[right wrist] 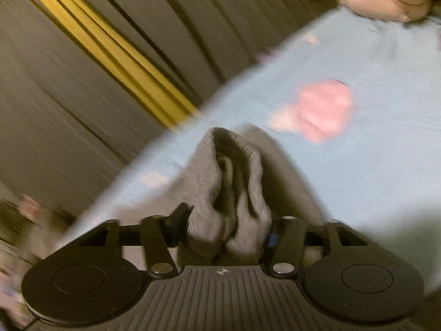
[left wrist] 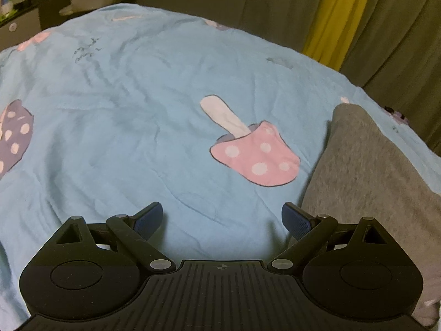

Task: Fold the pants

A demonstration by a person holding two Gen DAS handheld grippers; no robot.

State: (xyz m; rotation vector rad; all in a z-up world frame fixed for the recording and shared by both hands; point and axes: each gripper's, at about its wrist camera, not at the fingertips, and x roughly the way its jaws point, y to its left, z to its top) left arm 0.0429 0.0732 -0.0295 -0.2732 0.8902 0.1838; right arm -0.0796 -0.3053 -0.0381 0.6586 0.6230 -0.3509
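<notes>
**Grey pants bunched in the right gripper, left gripper empty over the bed**

The right gripper (right wrist: pixel 228 229) has a thick wad of the grey pants (right wrist: pixel 234 182) sitting between its jaws, the folds of cloth filling the whole gap and pressing against both sides, so it is grasping the pants. The bunched fabric stands up from the jaws in a rounded hump, with a dark crease running down its middle. The right wrist view is smeared with blur, so finer detail is lost.

The left gripper (left wrist: pixel 222 222) hangs with its jaws released and spread wide, blue pads (left wrist: pixel 147 219) facing each other and only bare sheet between them. Its right fingertip lies just beside the edge of the pants (left wrist: pixel 366 171), though I cannot tell if it touches.

The pants lie along the right side of the bed, a flat grey strip running away from the left gripper towards the far edge. Under everything is a light blue bedsheet (left wrist: pixel 124 96) with a pink spotted mushroom print (left wrist: pixel 255 151) near the pants. Behind the bed hang grey curtains (left wrist: pixel 275 2) with a yellow curtain (left wrist: pixel 339 13) among them
</notes>
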